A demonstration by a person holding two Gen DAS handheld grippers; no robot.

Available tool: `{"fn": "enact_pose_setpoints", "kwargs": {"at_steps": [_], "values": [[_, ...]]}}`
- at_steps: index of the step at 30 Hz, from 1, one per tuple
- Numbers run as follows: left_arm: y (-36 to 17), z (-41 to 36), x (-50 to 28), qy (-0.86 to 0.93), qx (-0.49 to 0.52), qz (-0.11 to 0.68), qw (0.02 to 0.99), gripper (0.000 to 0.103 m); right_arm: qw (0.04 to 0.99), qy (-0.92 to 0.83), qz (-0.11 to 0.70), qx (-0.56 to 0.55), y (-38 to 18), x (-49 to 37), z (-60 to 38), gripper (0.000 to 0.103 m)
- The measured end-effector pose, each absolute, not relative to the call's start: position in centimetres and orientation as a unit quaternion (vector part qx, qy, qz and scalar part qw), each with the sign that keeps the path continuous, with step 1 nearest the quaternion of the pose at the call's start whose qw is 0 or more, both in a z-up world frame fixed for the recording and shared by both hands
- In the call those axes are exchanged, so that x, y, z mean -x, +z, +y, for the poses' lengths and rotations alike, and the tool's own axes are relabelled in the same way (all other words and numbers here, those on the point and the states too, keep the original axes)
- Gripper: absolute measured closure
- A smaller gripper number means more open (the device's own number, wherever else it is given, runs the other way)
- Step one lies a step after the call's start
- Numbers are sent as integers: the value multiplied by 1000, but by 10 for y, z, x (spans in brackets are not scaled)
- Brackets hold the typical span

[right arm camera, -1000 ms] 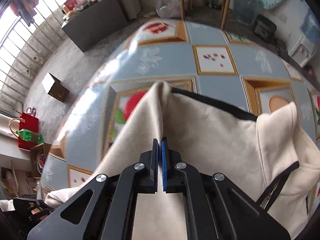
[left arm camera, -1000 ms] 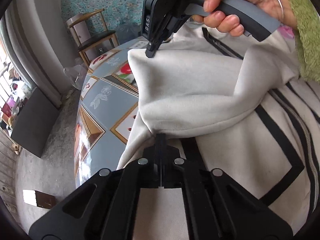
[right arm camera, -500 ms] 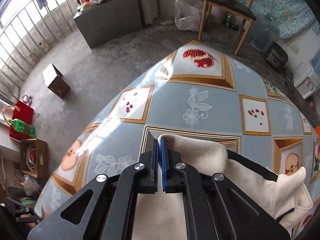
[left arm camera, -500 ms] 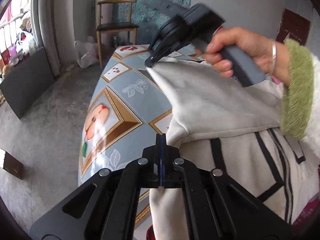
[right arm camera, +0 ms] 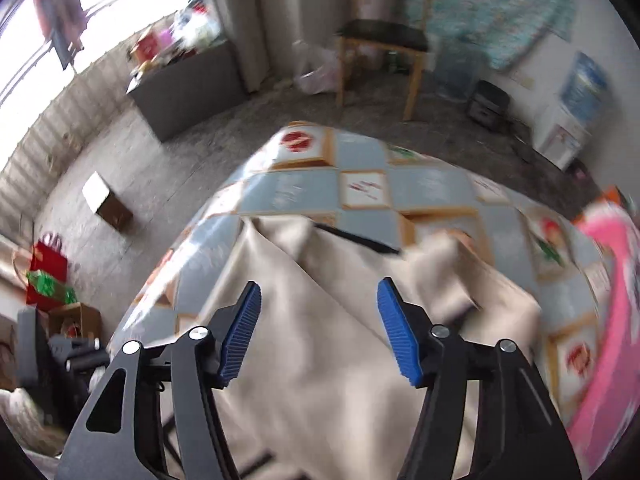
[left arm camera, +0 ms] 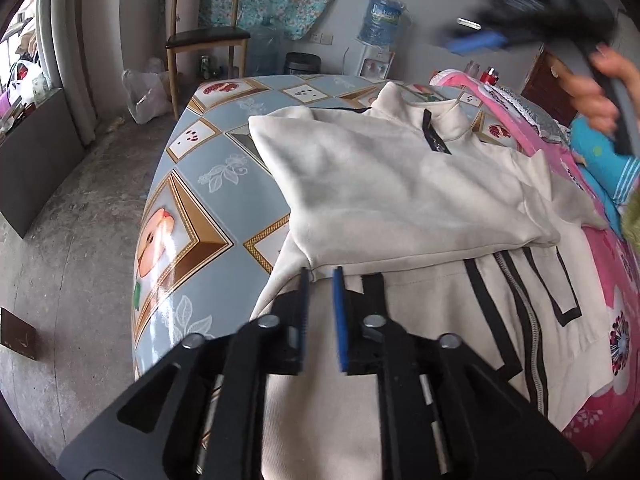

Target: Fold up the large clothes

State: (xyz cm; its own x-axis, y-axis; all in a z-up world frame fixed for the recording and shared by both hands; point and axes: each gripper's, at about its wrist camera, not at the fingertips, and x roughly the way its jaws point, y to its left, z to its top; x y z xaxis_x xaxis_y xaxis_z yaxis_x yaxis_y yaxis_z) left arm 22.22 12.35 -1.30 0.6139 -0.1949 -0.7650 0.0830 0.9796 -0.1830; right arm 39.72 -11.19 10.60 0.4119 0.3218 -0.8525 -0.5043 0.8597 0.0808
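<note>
We see the cream jacket (left arm camera: 384, 184) lying on the table (left arm camera: 224, 200), its upper part folded over the black-striped lower part toward six o'clock. Our left claw (left arm camera: 320, 280) is released, its pads slightly parted at the folded edge. Our right claw (right arm camera: 318, 320) hangs wide open above the jacket, gripping nothing; that view is blurred. A wooden chair (left arm camera: 204, 36) stands at eleven o'clock.

The left black tongs with blue-lined tips (left arm camera: 320, 280) stand narrowly parted, holding nothing. The right black blue-padded tongs (right arm camera: 319, 320) gape wide. The bare right hand (left arm camera: 600, 92) grips their handle, raised.
</note>
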Motion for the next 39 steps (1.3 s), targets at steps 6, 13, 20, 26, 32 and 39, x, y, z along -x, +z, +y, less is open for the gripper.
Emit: {"fn": "enact_pose_setpoints", "kwargs": {"at_steps": [6,13,20,26,32,39], "values": [[-7,110,-224,-76,42,456,886,68,812,102,570,-72,43,-353,-293,31],[-23,96,-257,-83,33,479,873,68,775,43,602,-188,-31,-335,-366,51],[-44,91,-287,-56,19,496,867,68,785,57,606,-115,-40,-341,-334,98],[-45,86,-287,-51,0,492,869,68,841,109,518,-114,39,-359,-316,99],[-44,90,-285,-50,14,492,869,68,864,98,477,-131,64,-349,-338,100],[-39,91,-282,-62,12,492,868,68,831,-23,544,-116,-20,-345,-383,100]]}}
